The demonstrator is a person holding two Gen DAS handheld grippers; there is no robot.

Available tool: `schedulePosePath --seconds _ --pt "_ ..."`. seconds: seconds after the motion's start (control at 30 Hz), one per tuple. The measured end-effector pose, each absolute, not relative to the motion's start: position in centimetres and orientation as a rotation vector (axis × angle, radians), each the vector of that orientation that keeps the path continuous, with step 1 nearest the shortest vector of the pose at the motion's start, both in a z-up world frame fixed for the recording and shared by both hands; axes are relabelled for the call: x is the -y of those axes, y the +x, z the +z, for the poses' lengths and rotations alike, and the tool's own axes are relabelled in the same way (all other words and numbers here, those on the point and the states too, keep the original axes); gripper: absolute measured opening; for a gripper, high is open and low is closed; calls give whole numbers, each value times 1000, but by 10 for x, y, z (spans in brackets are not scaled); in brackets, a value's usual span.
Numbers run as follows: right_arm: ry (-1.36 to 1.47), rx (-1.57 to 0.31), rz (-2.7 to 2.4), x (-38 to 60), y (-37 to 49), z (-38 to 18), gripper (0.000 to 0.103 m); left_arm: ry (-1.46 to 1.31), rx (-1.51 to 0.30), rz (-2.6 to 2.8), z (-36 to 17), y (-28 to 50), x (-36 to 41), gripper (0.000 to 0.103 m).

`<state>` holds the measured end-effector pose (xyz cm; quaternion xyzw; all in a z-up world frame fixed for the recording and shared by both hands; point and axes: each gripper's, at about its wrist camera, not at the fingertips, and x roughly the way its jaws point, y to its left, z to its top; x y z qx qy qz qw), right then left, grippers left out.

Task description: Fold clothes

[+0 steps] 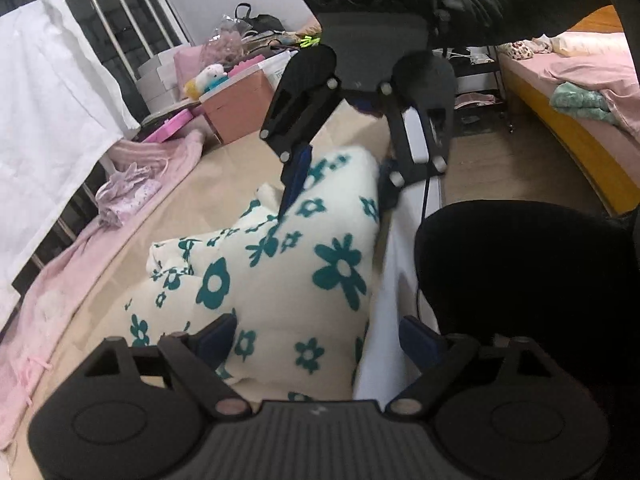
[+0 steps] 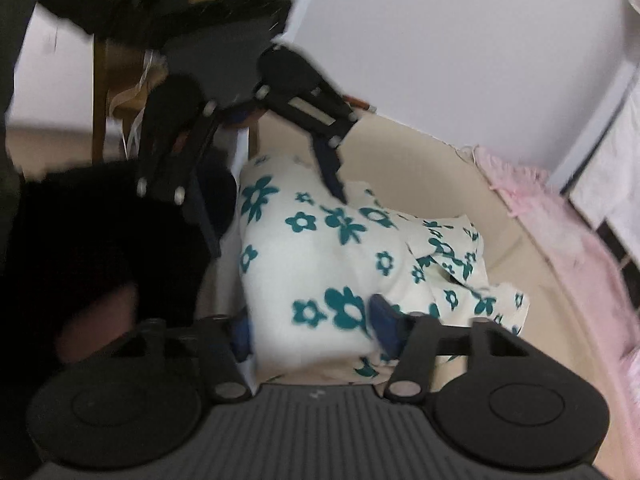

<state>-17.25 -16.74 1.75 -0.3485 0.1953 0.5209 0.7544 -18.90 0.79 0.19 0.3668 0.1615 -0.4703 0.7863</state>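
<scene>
The cream garment with teal flowers (image 1: 304,276) is spread on the beige surface (image 1: 208,184) between both grippers. The left gripper (image 1: 320,344) is held wide apart over it. The right gripper (image 2: 316,328) is half spread, its pads (image 2: 384,320) beside the cloth, pressing not certain.

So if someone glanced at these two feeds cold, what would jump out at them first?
The cream garment with teal flowers, bunched in the middle of the tan surface. The two black grippers face each other over it: the left gripper stands open at one end, and the right gripper straddles a fold of the cloth at the other. Behind, a pink box sits among clutter by the wall.
</scene>
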Motion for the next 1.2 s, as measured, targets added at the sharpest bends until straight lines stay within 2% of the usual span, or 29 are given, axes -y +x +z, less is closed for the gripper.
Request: schedulePosePath --seconds 0.1,0.23,0.47,0.57,0.6,0.63,0.67,0.73,0.8,0.83,0.97,1.07,1.13,1.2 --pt "-688 -453 1172 172 -180 24 48 785 -296 -1034 8 -214 -10 87" --pt "-591 -477 1207 180 -191 26 47 801 -128 -945 7 -238 -19 90" --pt "-383 -574 1274 197 -160 33 47 1030 14 -890 -30 -232 -7 89" --pt "-382 -597 1315 196 -161 39 47 980 -27 -931 -24 -220 -5 77" --pt "-372 -609 1329 195 -161 41 47 958 -55 -952 -21 -216 -4 63" --pt "-366 -620 1333 195 -162 43 47 926 -110 -979 -16 -210 -3 59" --pt "-379 -625 1315 194 -164 45 51 881 -160 -994 -11 -204 -3 58" --pt "-411 -623 1261 194 -171 51 69 795 -243 -1032 -1 -192 -8 54" --pt "-437 -544 1215 197 -184 57 98 721 -311 -1070 7 -177 -12 53" --pt "-507 -483 1164 195 -194 55 101 684 -345 -1088 11 -170 -15 52" --pt "-816 -319 1071 185 -218 23 100 562 -454 -1152 23 -143 -20 50" --pt "-827 -237 1042 182 -208 9 99 510 -505 -1178 28 -138 -27 50" --pt "-744 -218 1041 181 -191 8 87 458 -549 -1201 30 -131 -32 50" --pt "-635 -318 1154 179 -169 12 57 378 -612 -1228 33 -123 -38 50"
